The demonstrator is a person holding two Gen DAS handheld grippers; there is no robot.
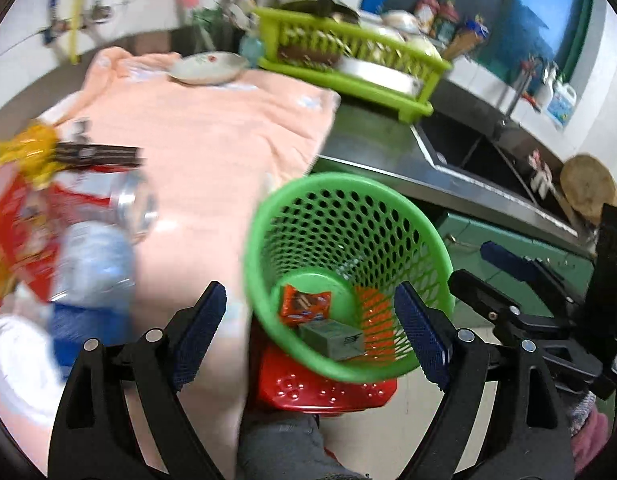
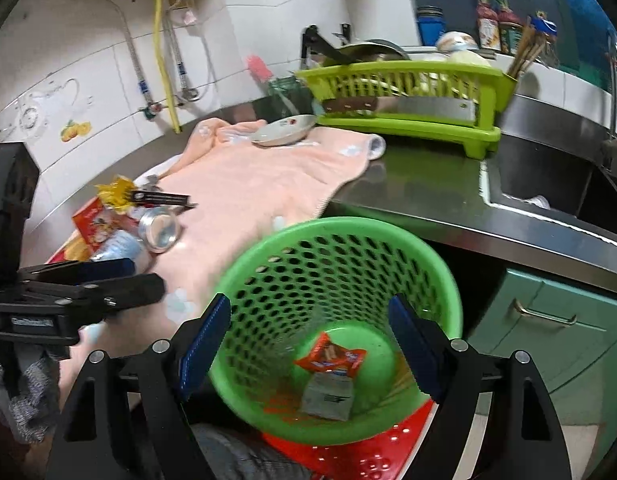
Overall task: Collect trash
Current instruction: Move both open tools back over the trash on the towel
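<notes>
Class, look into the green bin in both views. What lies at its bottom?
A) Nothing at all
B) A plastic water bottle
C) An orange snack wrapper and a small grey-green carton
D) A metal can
C: the orange snack wrapper and the small carton lie on the bottom of the green bin.

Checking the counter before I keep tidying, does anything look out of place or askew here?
Yes: an aluminium can lies tipped on its side on the peach towel, among a red carton, yellow wrapper and plastic bottle not yet in the green perforated basket.
</notes>
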